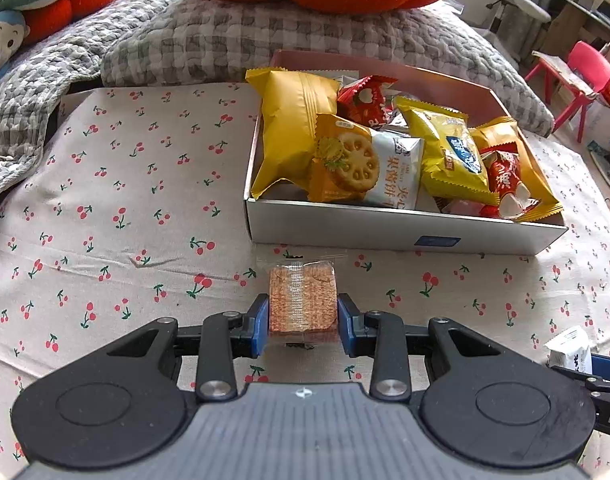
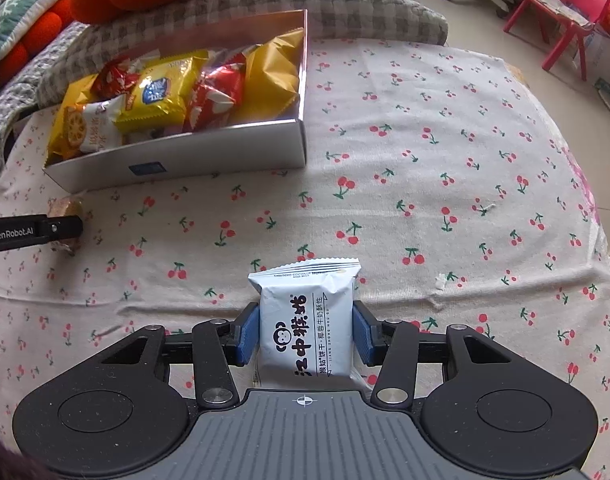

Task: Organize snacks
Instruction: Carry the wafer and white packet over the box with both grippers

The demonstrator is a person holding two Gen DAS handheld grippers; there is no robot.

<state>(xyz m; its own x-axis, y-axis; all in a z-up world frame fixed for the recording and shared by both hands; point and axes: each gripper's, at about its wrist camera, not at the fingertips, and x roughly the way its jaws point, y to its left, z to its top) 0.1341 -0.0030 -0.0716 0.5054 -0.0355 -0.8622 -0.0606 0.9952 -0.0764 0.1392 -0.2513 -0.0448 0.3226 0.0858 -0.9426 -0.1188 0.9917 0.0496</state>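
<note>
Snacks mostly sit piled in the white box point(image 1: 405, 228) on the cherry-print tabletop point(image 1: 125, 200). Two remain outside: the left claw point(image 1: 303, 316) pinches a clear-wrapped crispy bar point(image 1: 303, 300), and the right claw point(image 2: 306, 332) pinches a white biscuit packet point(image 2: 305, 320). Both look near boxing.

Bright soft daylight, sharp focus, fisheye-bent edges.
</note>
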